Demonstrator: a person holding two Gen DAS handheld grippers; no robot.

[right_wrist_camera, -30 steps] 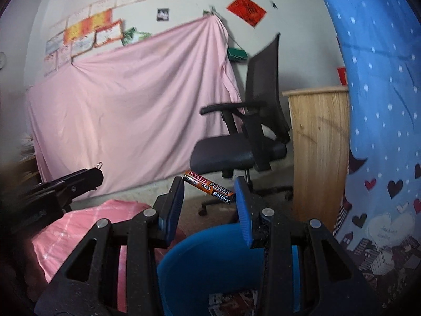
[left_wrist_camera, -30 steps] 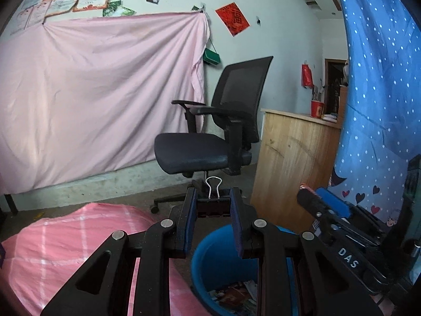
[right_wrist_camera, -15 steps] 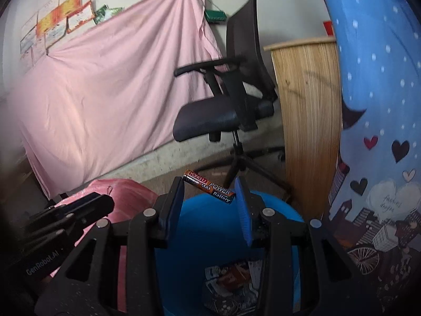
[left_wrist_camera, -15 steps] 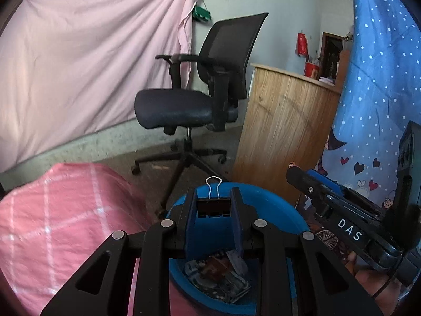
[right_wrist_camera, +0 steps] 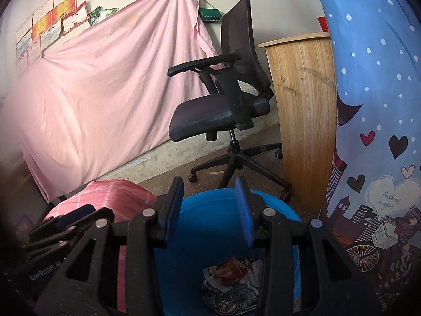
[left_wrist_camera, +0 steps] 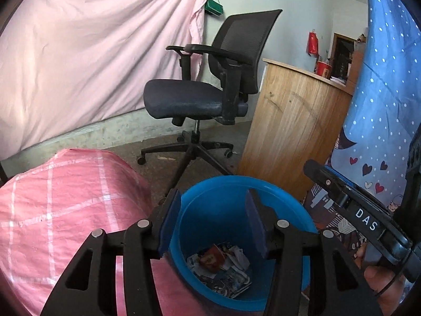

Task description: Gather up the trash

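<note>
Trash [left_wrist_camera: 219, 271] lies at the bottom of the blue bin [left_wrist_camera: 286, 197]: crumpled printed paper and wrappers, one reddish piece on top. In the right wrist view the same heap [right_wrist_camera: 231, 273] sits low in the bin [right_wrist_camera: 284, 210], slightly right of centre.

Left gripper [left_wrist_camera: 213, 218] hangs over the bin mouth, jaws spread wide, nothing between the blue pads [left_wrist_camera: 168, 223]. Right gripper [right_wrist_camera: 209, 208] hangs over the bin's near rim, jaws likewise apart and empty; blue pads [right_wrist_camera: 243, 210] face each other across open air. Each gripper appears at the edge of the other's view: the right one at the far right of the left wrist view, with a thumb under it; the left one at the lower left of the right wrist view.

Bin stands on a bare concrete floor [left_wrist_camera: 158, 144]. A pink checked sack [left_wrist_camera: 65, 205] touches its left side. Behind the bin, a black office chair [left_wrist_camera: 210, 97] on castors. To the right of the chair, a curved wooden counter [left_wrist_camera: 289, 131], close to the bin's far right rim. A blue dotted curtain [right_wrist_camera: 368, 92] with hearts hangs at the right, just beside the counter. A pink sheet [right_wrist_camera: 105, 92] is draped across the back wall, with certificates and photos pinned above it.
</note>
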